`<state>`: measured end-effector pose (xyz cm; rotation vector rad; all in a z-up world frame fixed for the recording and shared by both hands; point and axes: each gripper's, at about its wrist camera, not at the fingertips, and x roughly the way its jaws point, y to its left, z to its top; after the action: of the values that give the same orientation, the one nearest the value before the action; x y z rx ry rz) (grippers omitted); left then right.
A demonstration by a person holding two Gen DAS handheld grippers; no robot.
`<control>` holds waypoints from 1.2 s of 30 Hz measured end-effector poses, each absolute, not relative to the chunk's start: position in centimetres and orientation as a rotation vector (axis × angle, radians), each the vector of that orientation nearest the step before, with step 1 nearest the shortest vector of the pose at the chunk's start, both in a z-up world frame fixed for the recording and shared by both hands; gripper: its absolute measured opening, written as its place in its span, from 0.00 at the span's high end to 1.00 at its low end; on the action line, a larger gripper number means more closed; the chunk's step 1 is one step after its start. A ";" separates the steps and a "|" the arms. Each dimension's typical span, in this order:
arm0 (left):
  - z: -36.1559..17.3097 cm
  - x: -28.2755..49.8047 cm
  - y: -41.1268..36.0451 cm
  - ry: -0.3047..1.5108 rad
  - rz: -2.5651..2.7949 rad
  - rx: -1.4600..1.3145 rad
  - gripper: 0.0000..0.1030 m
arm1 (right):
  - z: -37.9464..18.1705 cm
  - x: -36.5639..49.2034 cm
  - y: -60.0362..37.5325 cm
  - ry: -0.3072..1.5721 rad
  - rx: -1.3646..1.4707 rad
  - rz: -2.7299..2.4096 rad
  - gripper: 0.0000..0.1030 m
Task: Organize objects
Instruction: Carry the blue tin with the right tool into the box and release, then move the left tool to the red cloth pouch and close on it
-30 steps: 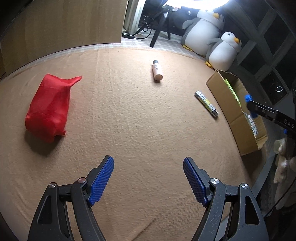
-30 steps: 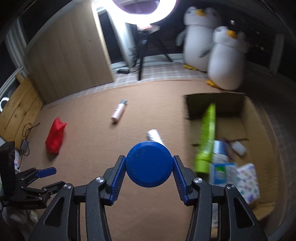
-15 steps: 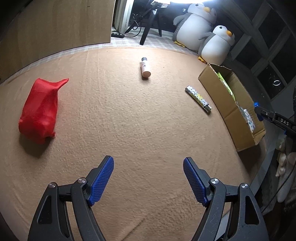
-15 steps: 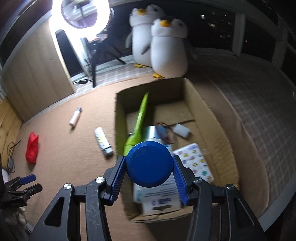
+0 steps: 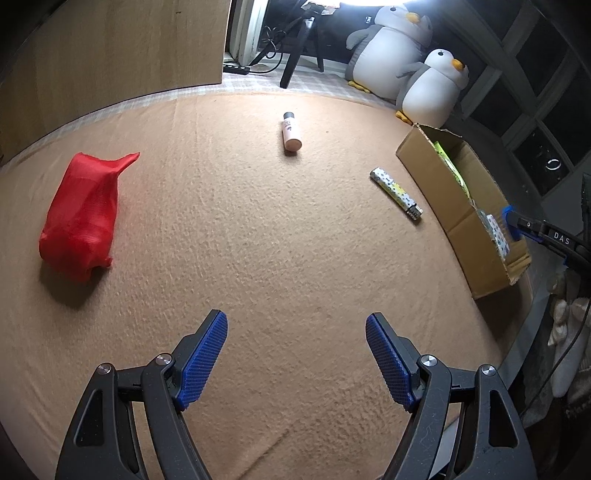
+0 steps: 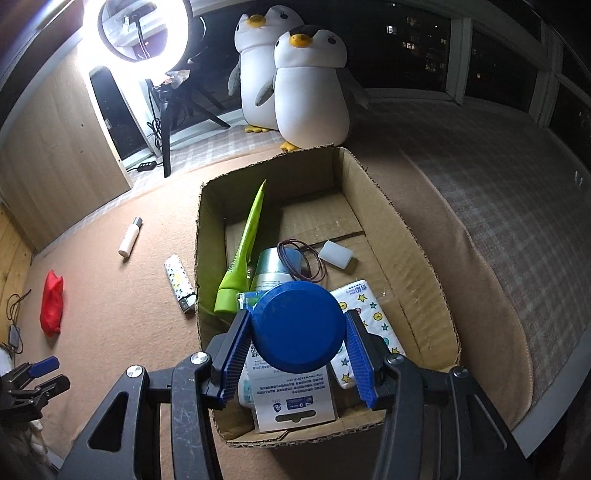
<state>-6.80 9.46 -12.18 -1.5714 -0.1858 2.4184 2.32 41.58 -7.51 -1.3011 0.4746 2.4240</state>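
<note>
My right gripper is shut on a round blue-capped container, held above the near part of an open cardboard box. In the box lie a green tube, a metal can, a star-patterned packet and a white printed package. My left gripper hangs open over the tan blanket with nothing between its fingers. On the blanket lie a red cloth bag, a pale bottle and a patterned lighter. The box stands at the right in the left wrist view.
Two plush penguins stand behind the box. A bright ring light on a tripod and a wooden panel are at the back. The blanket's edge drops off beyond the box, beside a checked surface.
My right gripper has swung from above the blanket to above the box, still holding the blue-capped container. The left gripper has barely shifted and stays open.
</note>
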 end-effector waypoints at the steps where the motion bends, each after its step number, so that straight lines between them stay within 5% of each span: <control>1: -12.2 -6.8 9.3 -0.188 2.420 -1.572 0.22 | -7.5 2.3 41.6 0.475 -1.302 2.421 0.53; 5: -12.3 -6.7 8.8 -0.200 2.428 -1.577 0.22 | -7.4 2.1 41.4 0.470 -1.298 2.416 0.46; 36: -9.2 -12.9 -10.2 -0.335 2.723 -1.521 0.22 | -6.0 -2.2 29.8 0.538 -1.386 2.581 0.40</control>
<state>-12.90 -10.21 -9.21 -1.5209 -0.3350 2.7233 -2.23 29.79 -5.98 -1.3858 0.5380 2.5810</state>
